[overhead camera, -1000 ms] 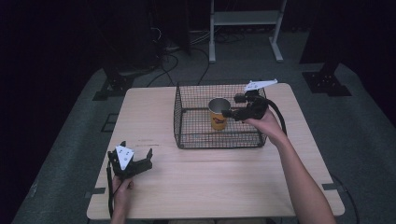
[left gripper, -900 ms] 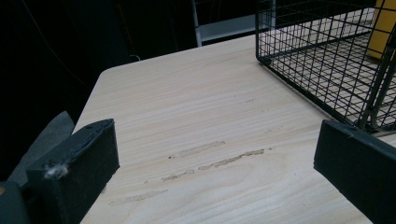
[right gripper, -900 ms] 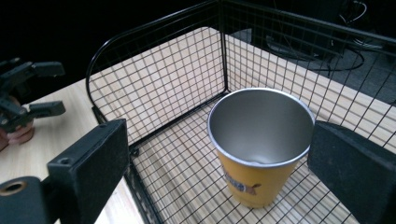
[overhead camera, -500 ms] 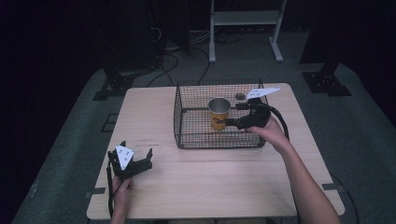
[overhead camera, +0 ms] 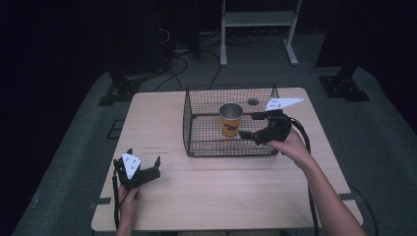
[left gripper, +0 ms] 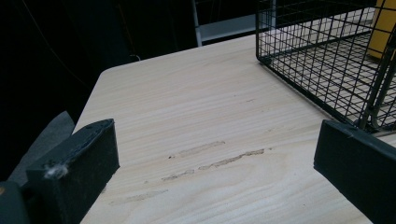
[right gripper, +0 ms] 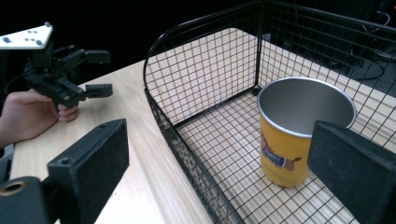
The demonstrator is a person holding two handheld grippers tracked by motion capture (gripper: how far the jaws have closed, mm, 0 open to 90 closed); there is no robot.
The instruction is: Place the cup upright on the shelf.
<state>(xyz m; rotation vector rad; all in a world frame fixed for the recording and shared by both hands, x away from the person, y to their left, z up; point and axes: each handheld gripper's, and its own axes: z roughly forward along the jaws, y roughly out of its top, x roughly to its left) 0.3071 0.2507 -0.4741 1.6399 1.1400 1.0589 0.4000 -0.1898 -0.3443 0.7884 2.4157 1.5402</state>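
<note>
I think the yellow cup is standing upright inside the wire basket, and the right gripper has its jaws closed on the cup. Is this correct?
Not quite. The yellow cup does stand upright inside the wire basket, but the right gripper is not closed on it. The right gripper view shows its jaws wide open, one outside the basket wall and one beside the cup.

I see a pale wooden worktop [overhead camera: 226, 182] with rounded corners, its grain running across it. A black wire basket [overhead camera: 196, 129] sits directly on it, toward the far right part, open at the top. Through my left gripper view I can make out a few faint scuff streaks [left gripper: 212, 159] on the bare wood just in front of the basket's near corner. A small dark round hole [overhead camera: 253, 102] marks the surface behind the basket, close to the far edge.
</note>
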